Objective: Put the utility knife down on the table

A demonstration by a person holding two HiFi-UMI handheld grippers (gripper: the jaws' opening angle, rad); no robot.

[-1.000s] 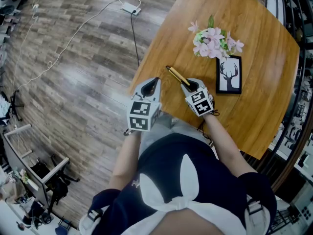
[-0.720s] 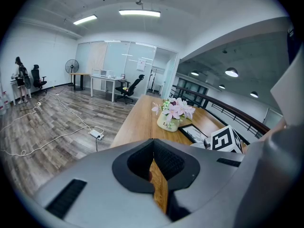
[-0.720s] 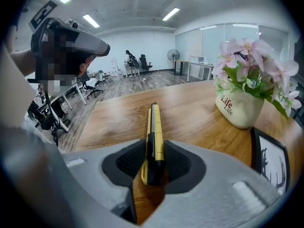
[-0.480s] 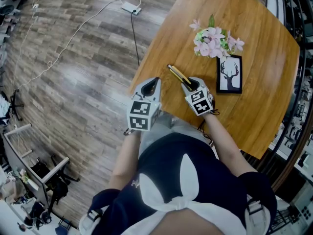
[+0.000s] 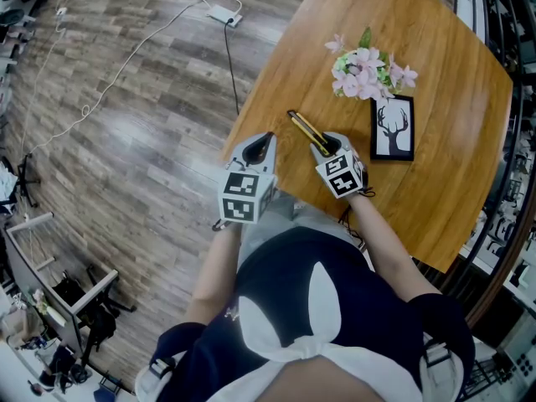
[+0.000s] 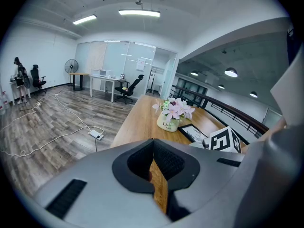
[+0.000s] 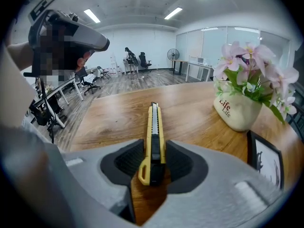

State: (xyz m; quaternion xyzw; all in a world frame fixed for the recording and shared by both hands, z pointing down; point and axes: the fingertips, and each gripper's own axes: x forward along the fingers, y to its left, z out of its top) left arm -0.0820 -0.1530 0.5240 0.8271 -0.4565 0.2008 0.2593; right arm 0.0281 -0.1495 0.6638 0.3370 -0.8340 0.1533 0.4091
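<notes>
one utility knife (image 7: 154, 127) sits inside the just-spread right tool (image 5: 327, 146); left tool (image 6: 154, 140) pressed together.

The utility knife (image 7: 153, 137) was a slim yellow one with a black slider running down its middle and a small loop at its tail. It lay flat on the wooden table (image 5: 435, 82), near the edge closest to the person, with its long side pointing away across the top. Its tail end sat between the jaws of the right gripper (image 5: 329, 147). Those jaws had just been opening and stood apart on either side of the knife.
</notes>
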